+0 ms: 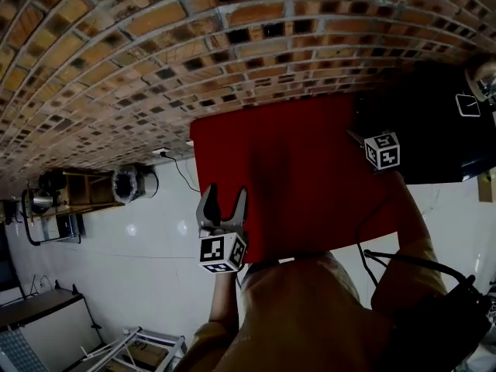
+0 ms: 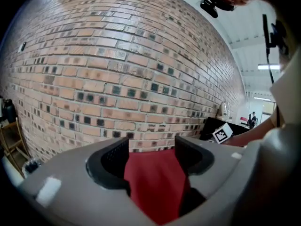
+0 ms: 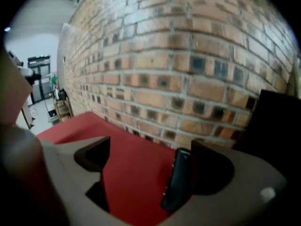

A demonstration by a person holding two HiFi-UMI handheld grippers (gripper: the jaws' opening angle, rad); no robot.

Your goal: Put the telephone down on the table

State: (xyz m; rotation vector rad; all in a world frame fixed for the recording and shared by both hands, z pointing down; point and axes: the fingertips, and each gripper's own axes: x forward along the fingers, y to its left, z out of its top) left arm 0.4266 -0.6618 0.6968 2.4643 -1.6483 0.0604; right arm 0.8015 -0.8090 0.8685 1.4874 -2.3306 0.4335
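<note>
In my right gripper view the telephone (image 3: 178,180) is a slim, dark, glossy handset with small buttons along its narrow side. It stands on edge, nearly upright with a slight tilt, its back against the inner face of one jaw of the right gripper (image 3: 150,157); the other jaw is well apart from it. Below it is the table (image 3: 134,166), a flat red top set against a brick wall. I cannot tell whether the telephone touches the table.

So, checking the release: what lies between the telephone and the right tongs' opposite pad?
Nothing: in the right gripper view the gap from the telephone to that pad is bare, with only red table behind.
</note>
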